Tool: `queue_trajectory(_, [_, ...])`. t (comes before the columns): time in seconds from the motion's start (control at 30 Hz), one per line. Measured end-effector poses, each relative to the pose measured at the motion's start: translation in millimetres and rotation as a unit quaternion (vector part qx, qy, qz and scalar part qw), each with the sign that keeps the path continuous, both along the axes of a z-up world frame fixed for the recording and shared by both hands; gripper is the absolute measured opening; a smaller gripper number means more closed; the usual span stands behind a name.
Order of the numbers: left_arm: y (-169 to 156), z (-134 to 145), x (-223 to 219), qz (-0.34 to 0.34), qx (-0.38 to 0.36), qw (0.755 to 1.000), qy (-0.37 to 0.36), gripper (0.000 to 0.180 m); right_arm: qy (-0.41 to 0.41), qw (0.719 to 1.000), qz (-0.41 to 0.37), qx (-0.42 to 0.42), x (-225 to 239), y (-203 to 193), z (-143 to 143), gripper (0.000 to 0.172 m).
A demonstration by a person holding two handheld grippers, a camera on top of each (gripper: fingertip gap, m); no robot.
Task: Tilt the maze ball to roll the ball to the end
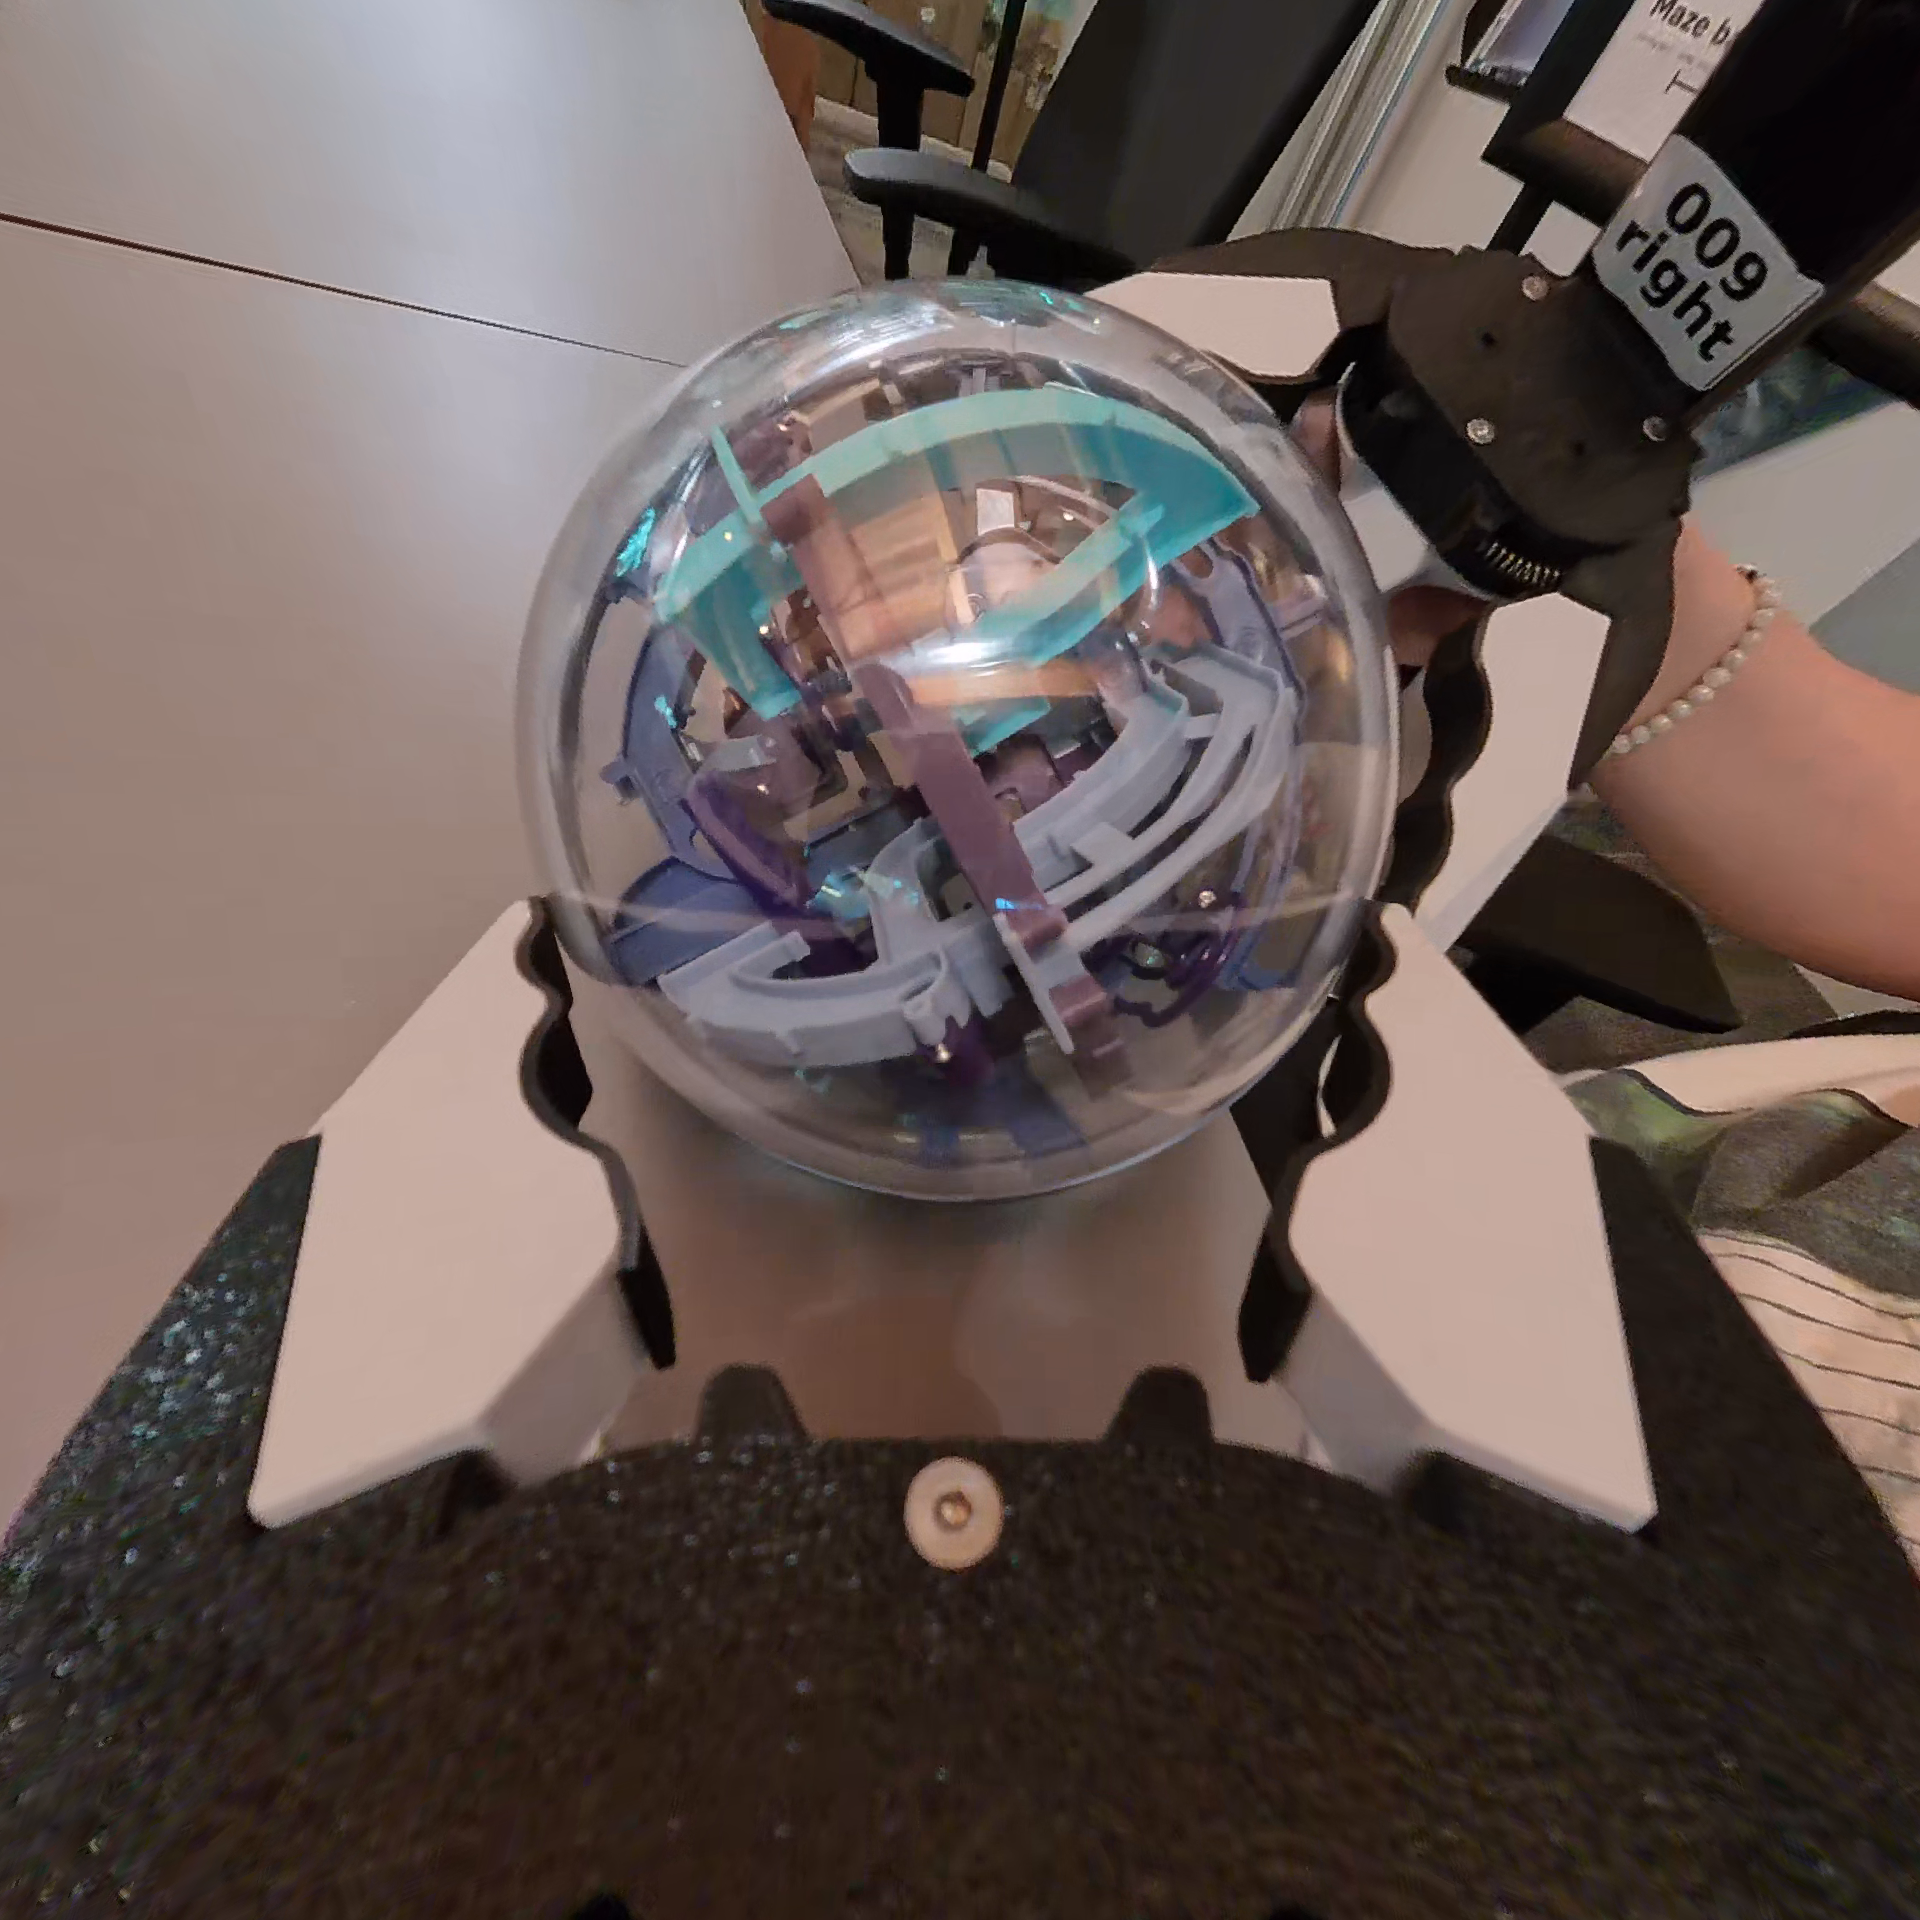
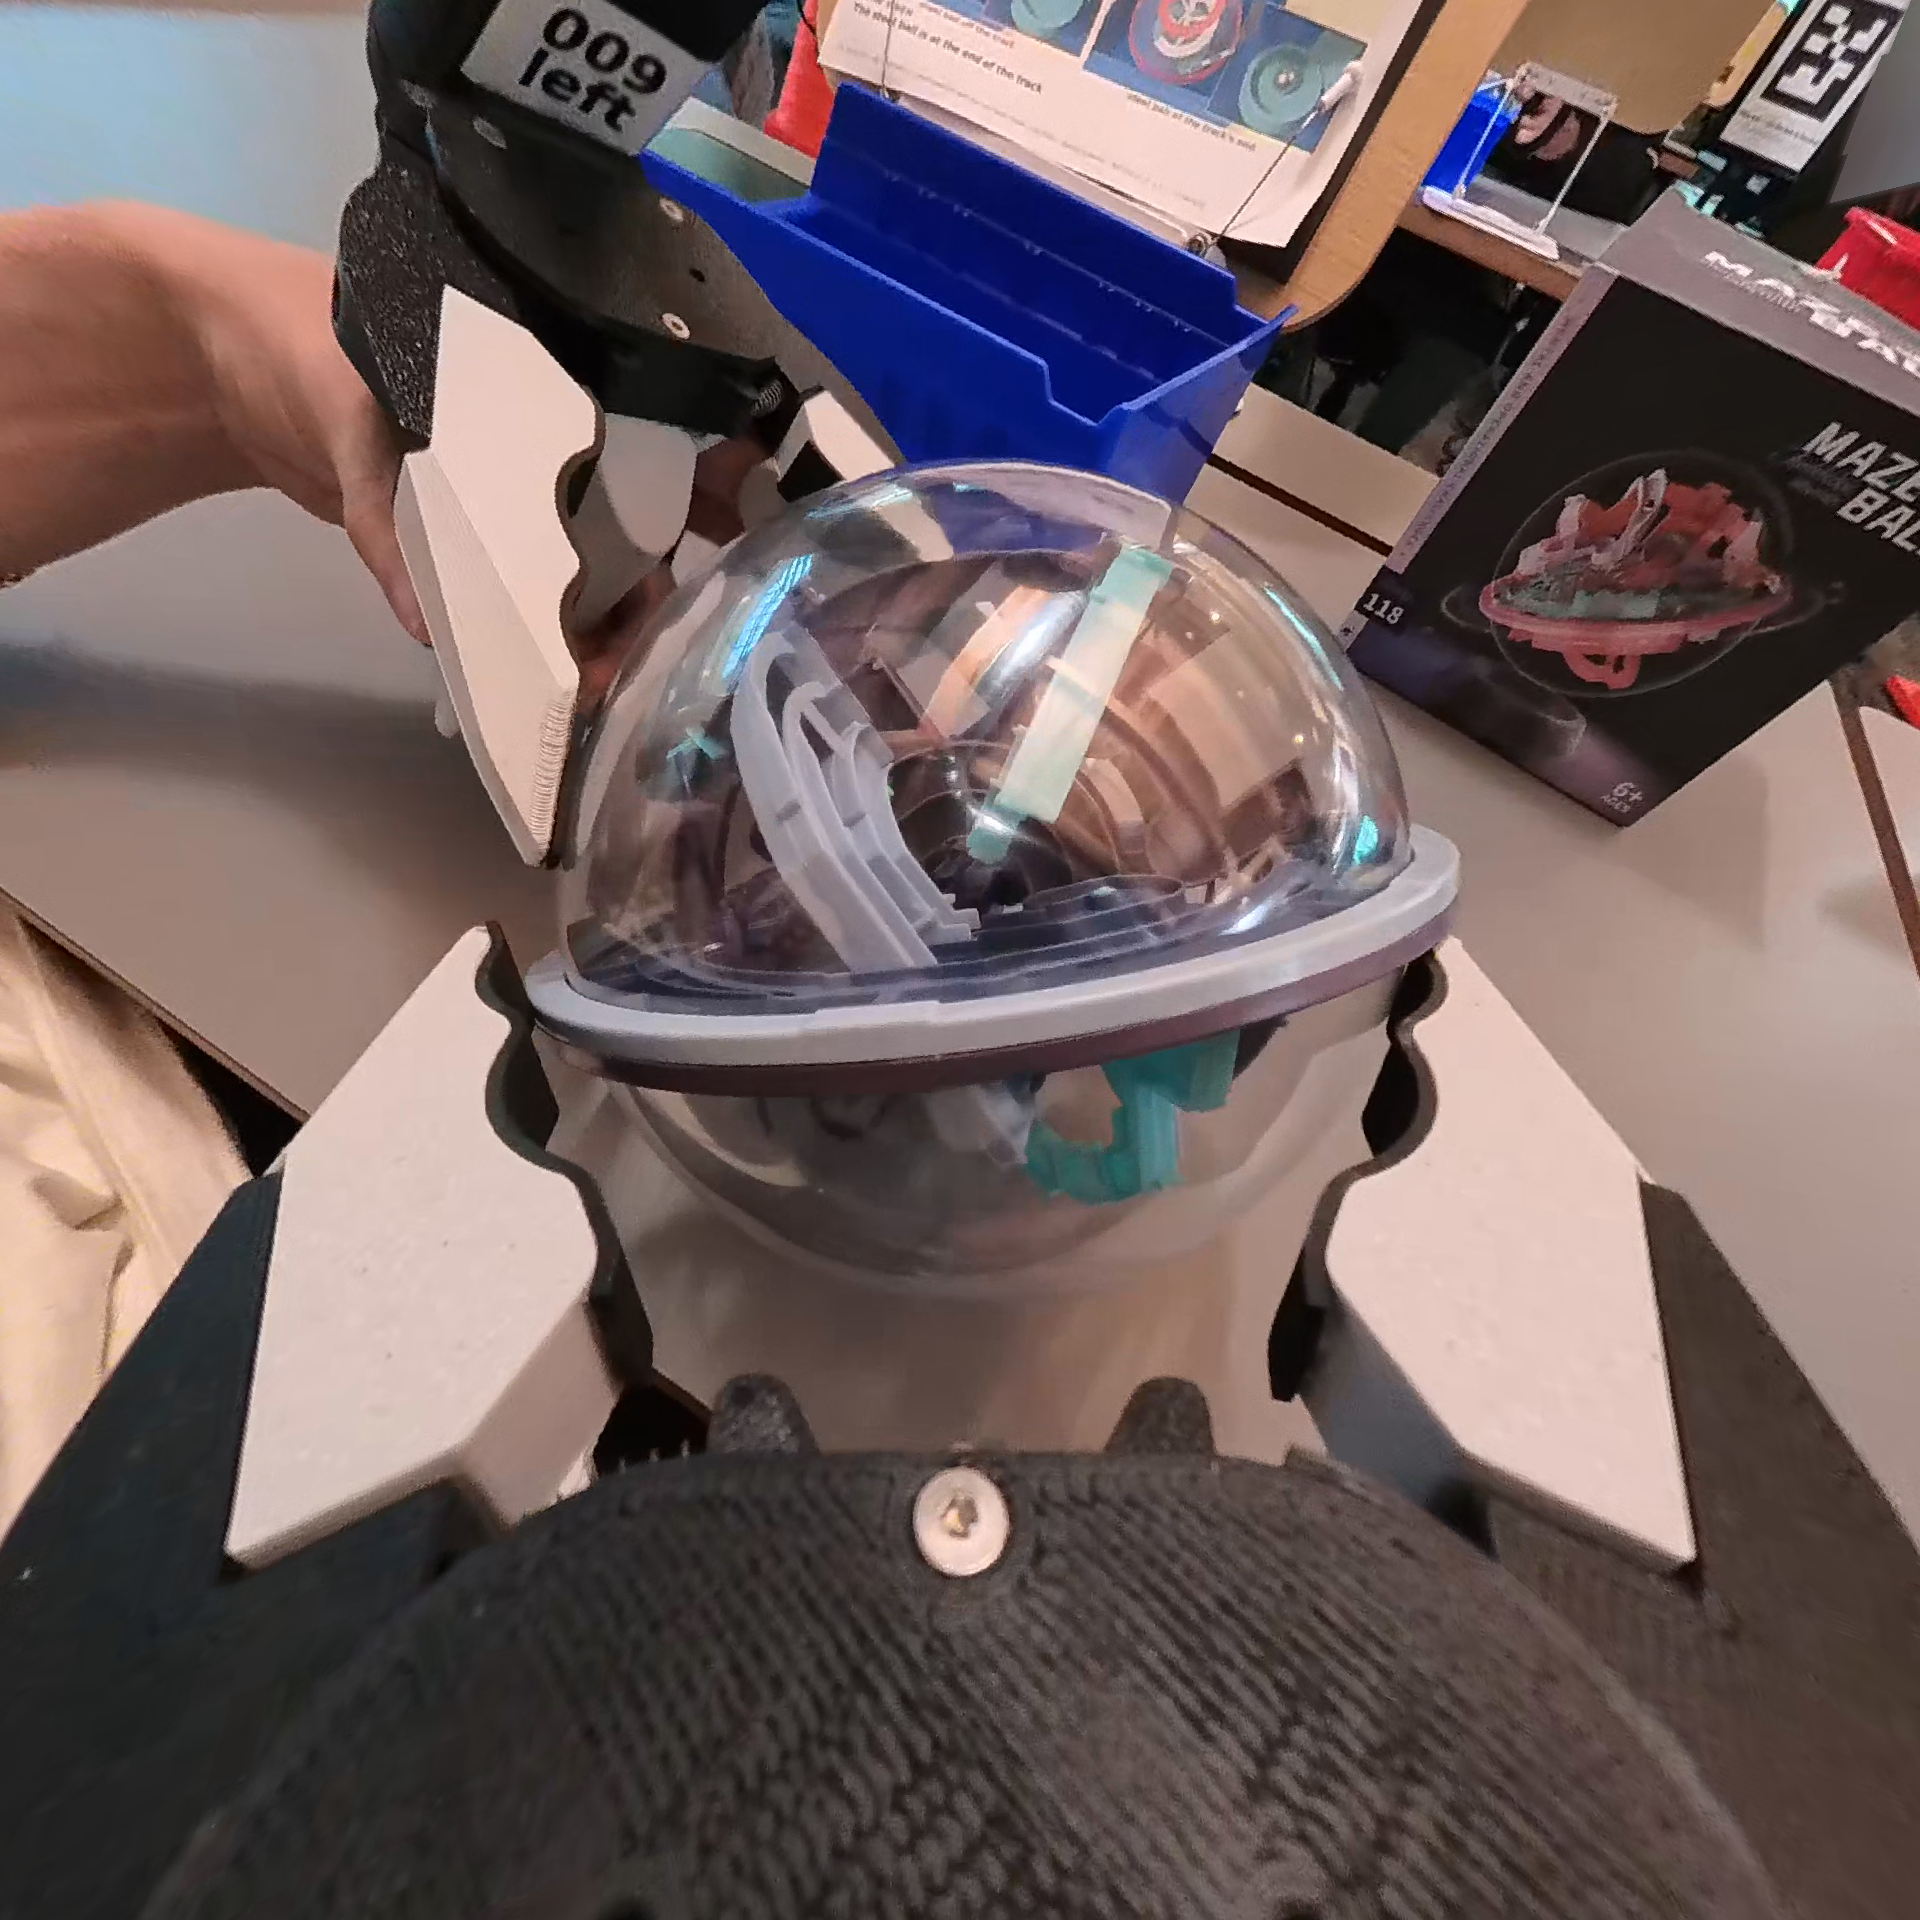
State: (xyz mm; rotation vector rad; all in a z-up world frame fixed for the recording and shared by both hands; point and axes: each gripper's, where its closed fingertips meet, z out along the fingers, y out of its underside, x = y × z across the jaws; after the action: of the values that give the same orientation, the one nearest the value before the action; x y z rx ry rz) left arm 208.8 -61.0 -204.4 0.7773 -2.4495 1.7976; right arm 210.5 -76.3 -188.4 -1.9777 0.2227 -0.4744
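The maze ball (image 1: 956,748) is a clear sphere with teal, lilac and purple tracks inside, held above the pale table (image 1: 260,520). My left gripper (image 1: 956,966) is shut on it, with both wavy black pads (image 1: 556,997) pressed to the lower sides of the sphere. My right gripper (image 2: 966,997) is shut on the same maze ball (image 2: 977,831), its fingers (image 2: 509,1039) clamping just under the grey and purple equator ring (image 2: 987,1018). Each gripper shows in the other's view: the right gripper (image 1: 1455,499) at the ball's far right, the left gripper (image 2: 540,623) at its upper left.
A blue plastic bin (image 2: 987,312) and a printed instruction sheet (image 2: 1091,83) stand behind the ball. The dark maze ball box (image 2: 1662,520) sits at the right on the table. Black office chairs (image 1: 935,177) stand beyond the table edge. A person's wrist with a bead bracelet (image 1: 1714,686) is at the right.
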Motion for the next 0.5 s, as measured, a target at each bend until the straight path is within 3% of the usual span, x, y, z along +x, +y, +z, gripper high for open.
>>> queue_trajectory(0.03, [0.9, 0.2, -0.7, -0.002, 0.003, 1.0, 0.0, 0.141, 0.004, 1.0, 0.0, 0.0, -0.9, 0.3, 0.1, 0.156])
queue_trajectory(0.27, [15.9, 2.9, -9.9, -0.014, 0.024, 1.0, -0.014, 0.141, 0.024, 1.0, 0.017, -0.005, -14.4, 5.0, -2.9, 0.147])
queue_trajectory(0.43, [20.2, 0.0, -14.6, -0.024, 0.049, 0.998, -0.021, 0.141, -0.022, 0.996, 0.043, -0.081, -15.2, -1.0, -6.8, 0.14])
queue_trajectory(0.5, [20.7, -2.9, -15.0, -0.026, 0.062, 0.997, -0.027, 0.14, -0.052, 0.991, 0.048, -0.11, -8.9, -3.1, -2.0, 0.145])
